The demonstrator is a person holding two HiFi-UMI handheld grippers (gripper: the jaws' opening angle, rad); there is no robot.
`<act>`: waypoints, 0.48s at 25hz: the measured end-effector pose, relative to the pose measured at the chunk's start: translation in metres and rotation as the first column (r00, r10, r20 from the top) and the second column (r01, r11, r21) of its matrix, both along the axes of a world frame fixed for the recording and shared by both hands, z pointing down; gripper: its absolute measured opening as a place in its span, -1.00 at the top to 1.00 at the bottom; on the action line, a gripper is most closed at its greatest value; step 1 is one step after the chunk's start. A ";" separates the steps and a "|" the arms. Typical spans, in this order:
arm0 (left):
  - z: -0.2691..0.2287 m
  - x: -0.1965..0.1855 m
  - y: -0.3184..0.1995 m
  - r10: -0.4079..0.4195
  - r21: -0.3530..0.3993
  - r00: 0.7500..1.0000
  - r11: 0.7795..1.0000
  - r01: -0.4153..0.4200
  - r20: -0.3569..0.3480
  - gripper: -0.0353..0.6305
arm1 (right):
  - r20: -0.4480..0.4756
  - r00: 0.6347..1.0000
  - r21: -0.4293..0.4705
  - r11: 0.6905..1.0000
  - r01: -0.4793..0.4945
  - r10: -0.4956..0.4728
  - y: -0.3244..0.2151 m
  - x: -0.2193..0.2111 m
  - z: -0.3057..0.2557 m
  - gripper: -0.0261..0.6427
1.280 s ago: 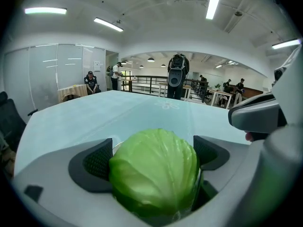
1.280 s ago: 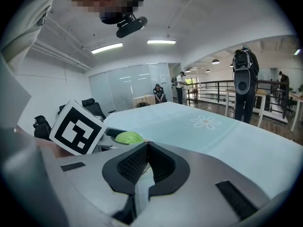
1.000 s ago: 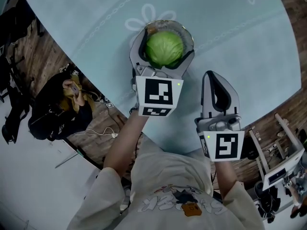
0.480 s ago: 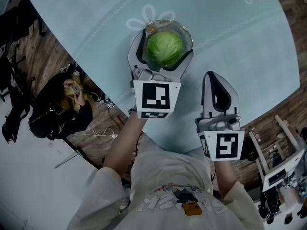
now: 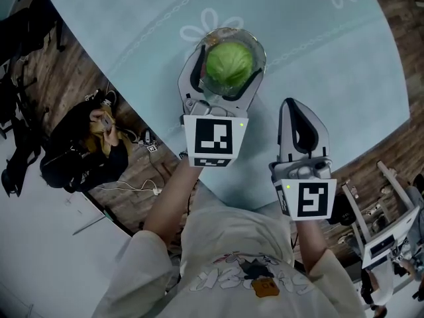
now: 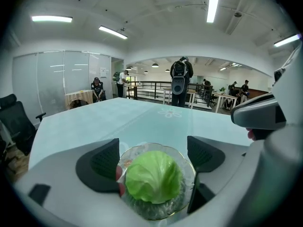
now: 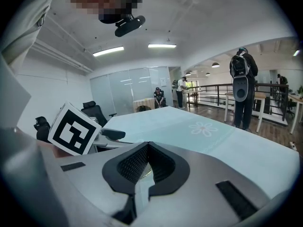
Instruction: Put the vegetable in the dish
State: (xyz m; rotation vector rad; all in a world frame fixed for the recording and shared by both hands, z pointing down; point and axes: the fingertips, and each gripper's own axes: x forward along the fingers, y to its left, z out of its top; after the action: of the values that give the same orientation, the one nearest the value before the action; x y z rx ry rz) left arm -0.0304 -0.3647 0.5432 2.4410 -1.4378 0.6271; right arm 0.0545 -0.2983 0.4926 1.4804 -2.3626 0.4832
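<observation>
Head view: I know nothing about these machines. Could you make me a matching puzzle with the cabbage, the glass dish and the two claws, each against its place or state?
1. cabbage
2. glass dish
3. left claw
4. right claw

A. shut, nothing in it
B. green, lying in the dish
C. open, one jaw on each side of the cabbage
D. clear, standing on the pale blue tablecloth

Pairs: 1-B, 2-D, 3-C, 4-A.

The left claw's jaws have just been closing a little, with the cabbage between them but not pressed.

Bright, even indoor lighting
Ceiling strip lights [image 6: 213, 4] glare overhead; fisheye warp, dark corners, soft close-up edges.
</observation>
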 end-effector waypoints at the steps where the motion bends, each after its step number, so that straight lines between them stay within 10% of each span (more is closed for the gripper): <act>1: -0.003 0.000 0.002 -0.001 0.002 1.000 1.000 0.001 0.001 -0.46 | -0.001 1.000 0.003 1.000 0.002 -0.002 0.001 0.000 -0.003 0.85; 12: -0.028 -0.016 0.030 -0.091 -0.013 0.996 0.996 0.091 -0.005 0.21 | 0.009 1.000 0.032 0.999 0.017 -0.017 0.017 -0.003 -0.031 0.85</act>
State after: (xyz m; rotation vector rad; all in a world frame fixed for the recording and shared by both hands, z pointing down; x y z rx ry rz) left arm -0.0462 -0.3347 0.5147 2.3506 -1.5280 0.6079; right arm 0.0511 -0.2810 0.4617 1.4738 -2.3989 0.4509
